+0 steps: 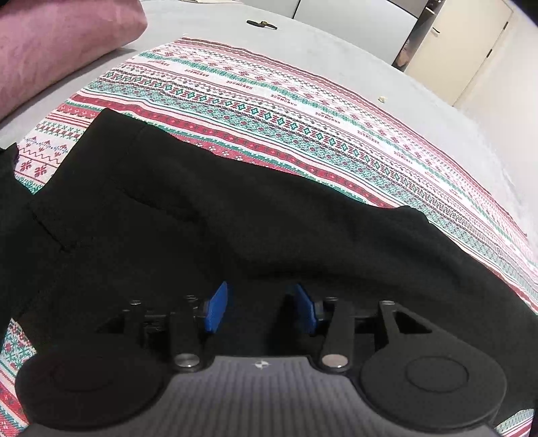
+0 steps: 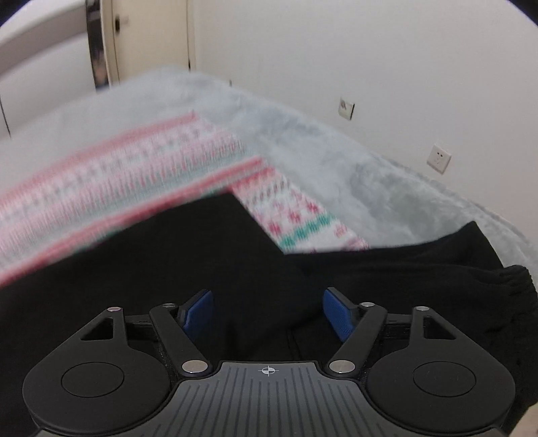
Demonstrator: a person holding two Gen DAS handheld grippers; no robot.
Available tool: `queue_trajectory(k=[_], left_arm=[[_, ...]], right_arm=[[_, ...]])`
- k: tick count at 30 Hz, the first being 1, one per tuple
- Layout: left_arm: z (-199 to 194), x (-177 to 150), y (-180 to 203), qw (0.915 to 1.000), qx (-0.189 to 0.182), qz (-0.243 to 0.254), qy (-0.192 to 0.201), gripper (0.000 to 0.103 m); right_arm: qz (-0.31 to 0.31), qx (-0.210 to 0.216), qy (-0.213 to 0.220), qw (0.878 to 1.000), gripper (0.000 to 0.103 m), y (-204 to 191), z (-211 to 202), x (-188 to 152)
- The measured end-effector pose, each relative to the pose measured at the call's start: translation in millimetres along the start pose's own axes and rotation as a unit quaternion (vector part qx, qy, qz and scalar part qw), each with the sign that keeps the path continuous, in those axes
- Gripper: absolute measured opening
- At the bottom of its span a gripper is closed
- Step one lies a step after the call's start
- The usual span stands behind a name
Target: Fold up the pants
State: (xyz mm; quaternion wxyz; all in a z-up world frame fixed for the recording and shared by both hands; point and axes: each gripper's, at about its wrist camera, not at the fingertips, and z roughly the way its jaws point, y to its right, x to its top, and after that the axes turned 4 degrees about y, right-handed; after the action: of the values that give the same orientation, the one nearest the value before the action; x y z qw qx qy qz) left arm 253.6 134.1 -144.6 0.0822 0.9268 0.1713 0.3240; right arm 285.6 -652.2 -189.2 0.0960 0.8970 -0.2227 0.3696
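Observation:
Black pants [image 1: 208, 208] lie across a patterned red, green and white cloth [image 1: 269, 111] on a grey bed. My left gripper [image 1: 260, 306] is low over the pants, its blue pads [image 1: 217, 307] apart with black fabric between and over them. In the right wrist view the pants [image 2: 201, 255] fill the lower frame, with a ribbed waistband or cuff [image 2: 511, 285] at the right. My right gripper [image 2: 267, 314] has its blue pads [image 2: 336, 314] wide apart with a fold of the pants between them. The right view is blurred.
A pink pillow [image 1: 57, 43] lies at the far left of the bed. A small dark object [image 1: 260, 23] lies at the far edge. The grey fluffy bedcover [image 2: 319, 151] ends near a white wall with sockets [image 2: 438, 158]. Cupboard doors [image 1: 470, 50] stand beyond.

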Motion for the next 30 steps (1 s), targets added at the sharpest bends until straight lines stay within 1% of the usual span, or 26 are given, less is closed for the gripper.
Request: queue_trajectory(k=[1, 2, 3, 4, 5, 6, 8, 10, 11, 14, 15, 16, 17, 18, 19, 20, 21, 22, 23, 24, 25, 26, 27, 28, 30], left_arm=[[0, 0, 0, 1.0000, 0.000, -0.002, 0.000, 0.069], [0, 1, -2, 1.0000, 0.000, -0.006, 0.001, 0.069], [0, 1, -3, 0.9999, -0.002, -0.010, 0.001, 0.069], [0, 2, -5, 0.9999, -0.004, -0.013, 0.001, 0.069], [-1, 2, -7, 0.9998, -0.007, -0.016, 0.001, 0.069], [-1, 3, -9, 0.9998, -0.006, -0.018, 0.001, 0.069], [-2, 3, -13, 0.9998, -0.003, -0.021, 0.002, 0.069], [-2, 5, -17, 0.9996, -0.004, -0.028, 0.002, 0.069], [-2, 6, -20, 0.9995, -0.005, -0.032, 0.002, 0.069], [-3, 9, -27, 0.9991, -0.009, -0.042, 0.002, 0.069], [-4, 10, -30, 0.9989, -0.010, -0.046, 0.002, 0.069], [-4, 11, -33, 0.9986, -0.012, -0.051, 0.003, 0.069], [-5, 12, -36, 0.9985, -0.013, -0.054, 0.002, 0.069], [-5, 12, -38, 0.9983, -0.017, -0.056, 0.001, 0.069], [-6, 13, -40, 0.9981, -0.021, -0.057, -0.001, 0.069], [-6, 13, -41, 0.9981, -0.026, -0.056, -0.002, 0.069], [-7, 12, -41, 0.9983, -0.028, -0.051, -0.003, 0.069], [-7, 12, -42, 0.9985, -0.029, -0.046, -0.004, 0.069], [-7, 11, -43, 0.9985, -0.031, -0.044, -0.005, 0.069], [-7, 10, -43, 0.9985, -0.032, -0.043, -0.004, 0.069], [-7, 9, -44, 0.9986, -0.033, -0.041, -0.004, 0.069], [-7, 7, -44, 0.9988, -0.032, -0.037, -0.003, 0.069], [-7, 6, -43, 0.9990, -0.031, -0.031, -0.002, 0.069], [-7, 6, -40, 0.9993, -0.029, -0.024, -0.001, 0.069], [-6, 7, -38, 0.9995, -0.027, -0.014, -0.001, 0.069]], right_arm=[[0.000, -0.007, -0.012, 1.000, 0.050, 1, 4, -1], [-0.004, -0.021, -0.015, 1.000, 0.035, 2, 9, -2], [-0.002, -0.015, -0.012, 1.000, 0.022, 4, 8, -3], [0.011, -0.006, -0.007, 1.000, 0.011, 8, 7, -2], [0.025, -0.001, 0.003, 1.000, 0.008, 10, -2, 0], [0.036, 0.002, 0.023, 0.999, 0.007, 11, -15, 4], [0.051, 0.010, 0.062, 0.997, 0.006, 11, -39, 9], [0.046, 0.006, 0.074, 0.996, 0.006, 7, -50, 10], [0.032, -0.006, 0.067, 0.997, 0.006, 2, -48, 8], [-0.024, -0.056, 0.001, 0.998, 0.007, -9, -15, -4], [-0.034, -0.081, -0.011, 0.996, 0.017, -12, -7, -8], [-0.046, -0.109, -0.004, 0.993, 0.026, -16, -9, -10], [-0.066, -0.142, 0.015, 0.988, 0.040, -23, -14, -9], [-0.090, -0.170, 0.048, 0.980, 0.047, -33, -22, -9], [-0.113, -0.183, 0.087, 0.973, 0.050, -47, -33, -8], [-0.124, -0.169, 0.119, 0.970, 0.057, -63, -46, -6], [-0.122, -0.121, 0.142, 0.975, 0.059, -82, -60, -5], [-0.113, -0.054, 0.150, 0.981, 0.059, -98, -70, -4], [-0.107, 0.020, 0.147, 0.983, 0.057, -116, -76, -3], [-0.108, 0.091, 0.135, 0.981, 0.056, -137, -79, -4], [-0.122, 0.169, 0.119, 0.971, 0.055, -169, -82, -8], [-0.141, 0.216, 0.109, 0.960, 0.049, -198, -83, -13], [-0.168, 0.252, 0.102, 0.948, 0.042, -228, -85, -19], [-0.198, 0.283, 0.098, 0.933, 0.038, -262, -87, -27], [-0.249, 0.338, 0.083, 0.904, 0.037, -325, -90, -42]])
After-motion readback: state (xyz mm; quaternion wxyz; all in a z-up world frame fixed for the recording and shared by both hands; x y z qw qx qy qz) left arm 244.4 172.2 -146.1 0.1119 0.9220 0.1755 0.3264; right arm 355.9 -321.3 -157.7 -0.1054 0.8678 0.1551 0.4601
